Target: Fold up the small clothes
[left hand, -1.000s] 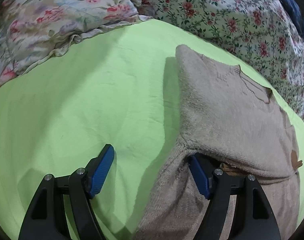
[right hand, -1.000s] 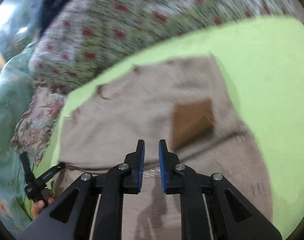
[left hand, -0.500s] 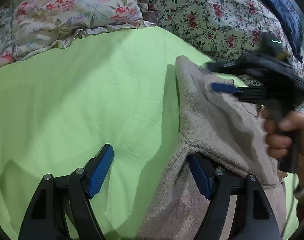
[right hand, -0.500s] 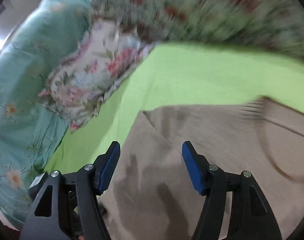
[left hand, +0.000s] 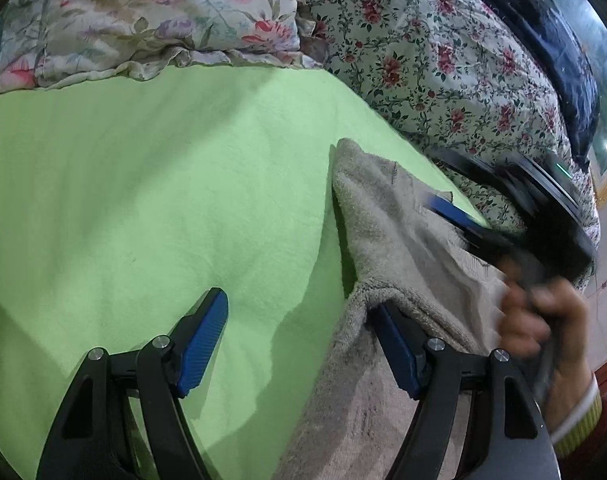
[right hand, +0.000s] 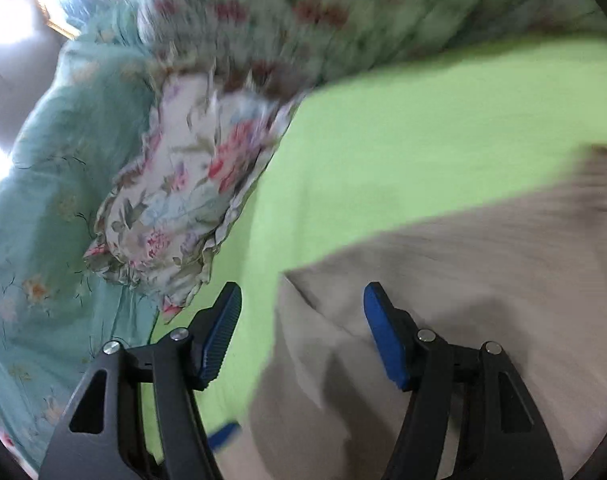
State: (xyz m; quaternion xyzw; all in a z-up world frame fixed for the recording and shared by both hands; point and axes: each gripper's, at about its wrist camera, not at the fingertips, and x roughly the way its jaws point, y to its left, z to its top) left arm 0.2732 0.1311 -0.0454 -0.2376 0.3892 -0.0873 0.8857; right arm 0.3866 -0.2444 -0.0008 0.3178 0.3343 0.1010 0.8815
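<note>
In the left wrist view no brand, label or writing could be read. The left hand-held gripper (left hand: 303, 340) stood wide, holding nothing: its left pad hung over the green bedsheet (left hand: 143, 200), and its right pad sat tucked under a folded edge of the beige sweater (left hand: 387, 232). The sweater lay in the lower right of the frame, running up to the centre. At right, blurred, the right hand-held gripper (left hand: 455, 212) reached over the sweater, carried by a person's hand (left hand: 543, 320). A floral pillow (left hand: 163, 20) lay at upper left, a floral quilt (left hand: 443, 60) at upper right.

In the right wrist view, blurred, nothing was legible. The right hand-held gripper (right hand: 303, 332) stood wide and empty, with the sweater's (right hand: 463, 272) left edge between its pads, below them.
</note>
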